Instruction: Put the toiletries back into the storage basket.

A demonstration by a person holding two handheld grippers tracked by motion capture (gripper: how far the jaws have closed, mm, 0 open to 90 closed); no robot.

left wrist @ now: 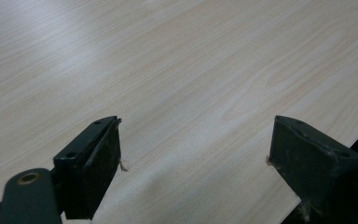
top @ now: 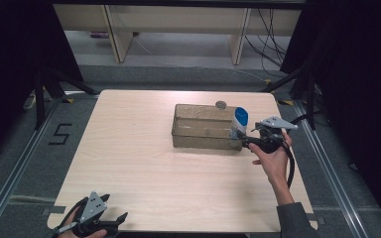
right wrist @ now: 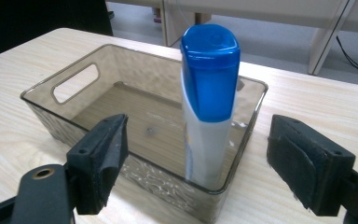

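Observation:
A translucent brown bin [top: 198,136] with a handle cut-out sits right of the table's centre. A white bottle with a blue cap [top: 239,121] stands upright in the bin's right end. My right gripper [top: 245,141] is held just outside that end, level with the bin wall. In the right gripper view the bottle [right wrist: 209,93] stands in the near corner of the bin [right wrist: 51,119], ahead of my right gripper [right wrist: 198,140], whose jaws are wide apart and touch nothing. My left gripper [top: 115,208] rests open at the table's near left edge. Bare wood lies under my left gripper [left wrist: 196,144].
A small round grey object [top: 221,104] lies on the table [top: 144,163] just behind the bin. The table edge runs close to the right jaw in the left gripper view. Black stands and cables flank the table; pale furniture legs stand beyond it.

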